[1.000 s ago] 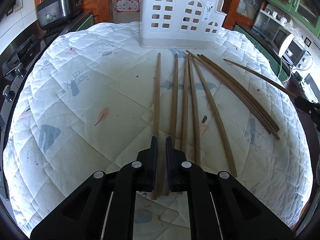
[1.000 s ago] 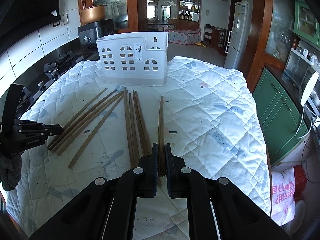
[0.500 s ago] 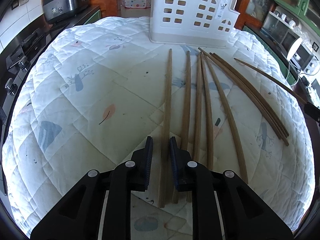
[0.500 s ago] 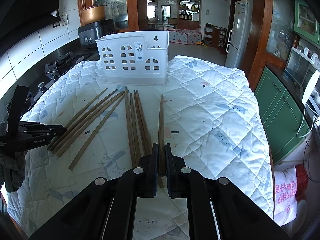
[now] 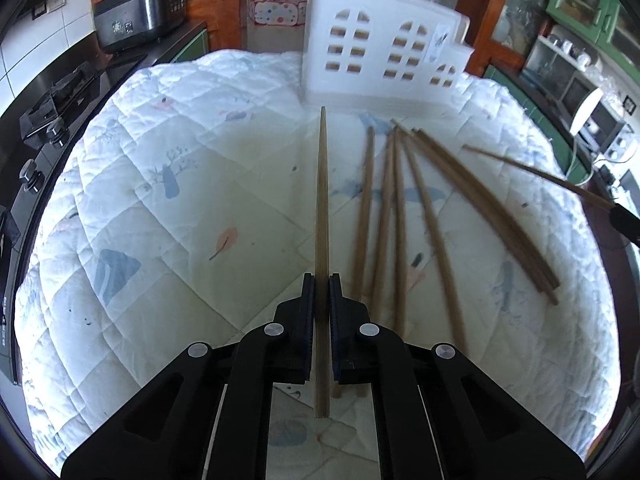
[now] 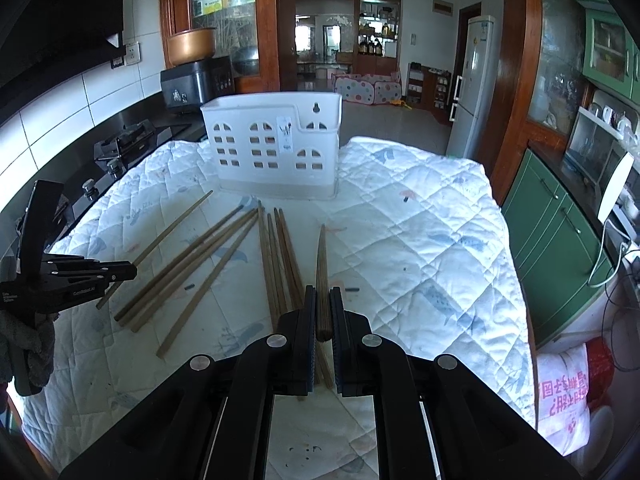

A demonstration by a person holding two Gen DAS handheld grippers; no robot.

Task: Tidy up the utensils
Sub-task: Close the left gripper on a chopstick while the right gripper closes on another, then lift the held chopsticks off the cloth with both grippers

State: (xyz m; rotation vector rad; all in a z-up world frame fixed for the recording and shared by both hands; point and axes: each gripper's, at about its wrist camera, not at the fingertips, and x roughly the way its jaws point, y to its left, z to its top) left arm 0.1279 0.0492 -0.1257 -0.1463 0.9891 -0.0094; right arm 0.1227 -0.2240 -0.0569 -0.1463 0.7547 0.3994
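My left gripper [image 5: 321, 288] is shut on a wooden chopstick [image 5: 322, 200], lifted off the quilt and pointing at the white utensil caddy [image 5: 380, 68]. My right gripper [image 6: 321, 300] is shut on another chopstick [image 6: 322, 272], raised and tilted up toward the caddy [image 6: 276, 148]. Several more chopsticks [image 5: 400, 208] lie on the white quilted table cover [image 5: 180, 200], fanned out in front of the caddy; in the right wrist view they lie [image 6: 208, 256] left of my right gripper. The left gripper [image 6: 116, 272] shows at the left edge there with its chopstick [image 6: 172, 232].
A stove [image 5: 52, 100] and a black cooker [image 5: 136, 20] stand on the counter left of the table. Green cabinets [image 6: 560, 216] and a white cable [image 6: 604, 240] are on the right. A red-printed bag [image 6: 568, 392] sits on the floor at the right.
My left gripper closed on the leftmost chopstick and lifted it off the quilt. My right gripper raised its chopstick so its tip now points up toward the caddy.
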